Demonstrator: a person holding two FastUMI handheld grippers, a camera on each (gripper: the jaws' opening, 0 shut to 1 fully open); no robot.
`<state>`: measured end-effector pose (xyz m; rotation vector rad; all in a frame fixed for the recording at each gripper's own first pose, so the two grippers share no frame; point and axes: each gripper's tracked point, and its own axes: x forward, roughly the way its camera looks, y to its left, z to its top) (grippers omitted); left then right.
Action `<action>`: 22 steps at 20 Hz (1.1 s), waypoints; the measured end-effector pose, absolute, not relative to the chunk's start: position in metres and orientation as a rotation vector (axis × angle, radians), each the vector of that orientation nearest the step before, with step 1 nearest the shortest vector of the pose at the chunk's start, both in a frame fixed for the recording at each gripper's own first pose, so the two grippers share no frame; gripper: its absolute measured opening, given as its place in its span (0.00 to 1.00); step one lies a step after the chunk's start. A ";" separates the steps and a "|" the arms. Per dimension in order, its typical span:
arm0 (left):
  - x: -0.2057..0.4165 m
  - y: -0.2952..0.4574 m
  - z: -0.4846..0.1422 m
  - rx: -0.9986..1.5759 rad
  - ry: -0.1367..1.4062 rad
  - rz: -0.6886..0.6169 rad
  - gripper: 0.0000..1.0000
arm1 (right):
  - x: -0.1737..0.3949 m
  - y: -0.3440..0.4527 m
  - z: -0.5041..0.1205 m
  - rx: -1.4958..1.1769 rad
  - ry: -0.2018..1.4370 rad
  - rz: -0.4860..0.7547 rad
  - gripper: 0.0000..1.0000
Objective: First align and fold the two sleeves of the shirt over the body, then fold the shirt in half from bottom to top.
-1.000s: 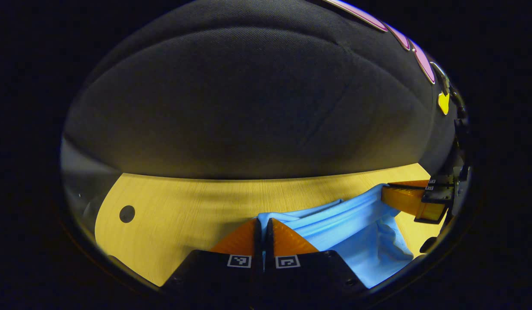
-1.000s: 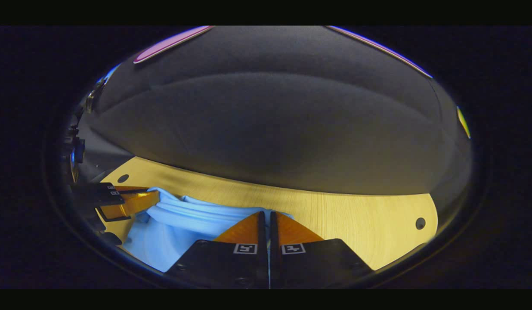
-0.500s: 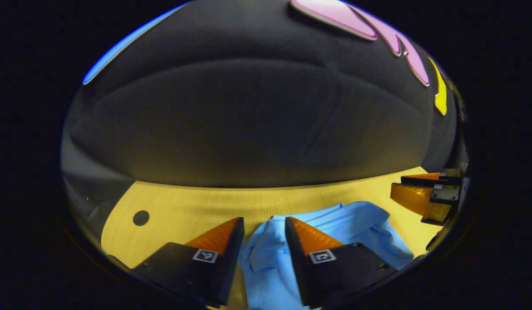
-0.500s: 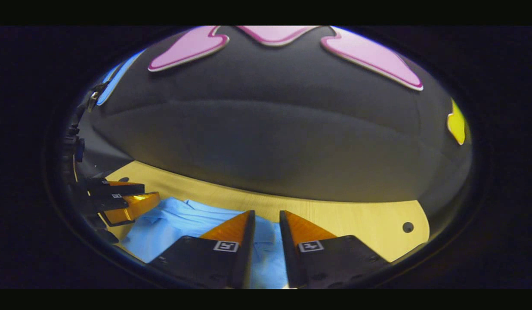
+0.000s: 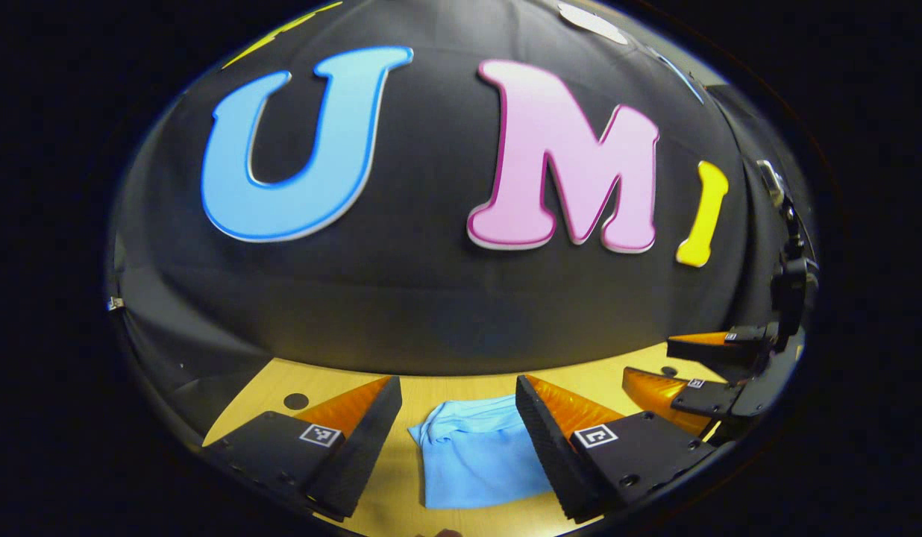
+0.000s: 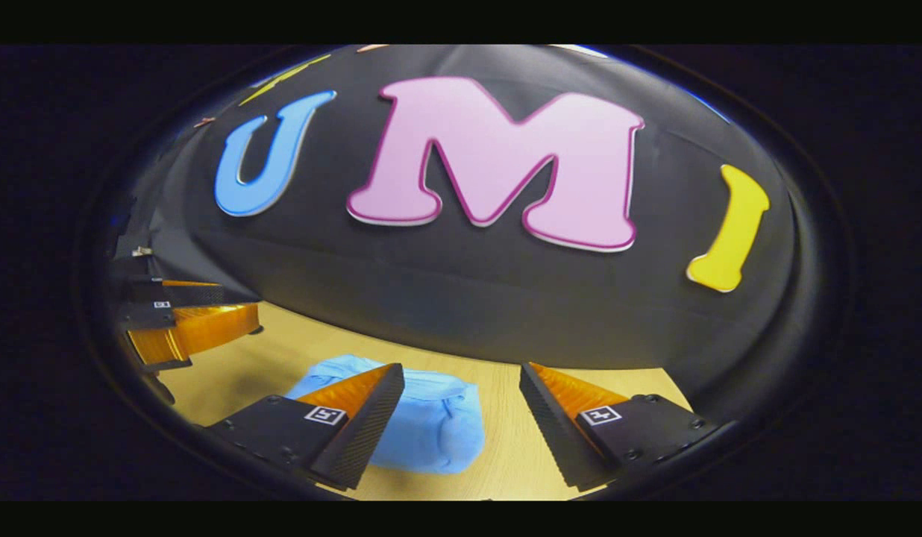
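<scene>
— So, where are my grippers?
— My left gripper [image 5: 455,406] and right gripper [image 6: 461,388] hang spread wide, holding nothing, above the shirt [image 5: 476,451].
— The shirt?
— Folded, mid-table [image 6: 506,462], nearer the back edge. Probably light, soft, floppy; I'd pinch its corners.

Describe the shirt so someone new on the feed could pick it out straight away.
Start at the light wooden table that runs below the black cloth wall. Near its middle lies the shirt, a compact folded bundle of light blue fabric, seen in the gap between the open left gripper fingers. It is the sole soft, blue thing on the wood; all else nearby is rigid gripper hardware.
</scene>
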<state>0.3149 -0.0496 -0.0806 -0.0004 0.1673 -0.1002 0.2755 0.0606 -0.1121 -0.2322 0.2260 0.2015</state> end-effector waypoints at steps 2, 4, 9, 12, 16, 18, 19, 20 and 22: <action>0.277 -0.046 -0.054 0.009 0.130 -0.084 0.97 | 0.237 0.058 -0.088 -0.206 0.200 0.190 0.97; 0.235 -0.042 -0.035 0.014 0.108 -0.076 0.98 | 0.200 0.058 -0.068 -0.182 0.186 0.187 0.97; 0.127 -0.049 -0.004 -0.024 0.051 -0.100 0.98 | 0.111 0.067 -0.026 -0.109 0.154 0.206 0.97; 0.069 -0.051 0.009 -0.009 0.041 -0.095 0.97 | 0.070 0.064 -0.004 -0.137 0.119 0.212 0.97; 0.004 -0.061 0.022 -0.057 0.007 -0.113 0.97 | 0.016 0.066 0.008 -0.127 0.092 0.217 0.97; -0.023 -0.063 0.030 -0.060 -0.024 -0.115 0.97 | -0.009 0.065 0.015 -0.129 0.077 0.207 0.97; -0.037 -0.063 0.033 -0.061 -0.037 -0.117 0.97 | -0.021 0.065 0.016 -0.129 0.074 0.204 0.97; -0.049 -0.064 0.037 -0.061 -0.050 -0.119 0.97 | -0.032 0.068 0.017 -0.126 0.075 0.211 0.97; -0.070 -0.062 0.037 -0.058 -0.049 -0.112 0.97 | -0.051 0.068 0.018 -0.119 0.078 0.210 0.97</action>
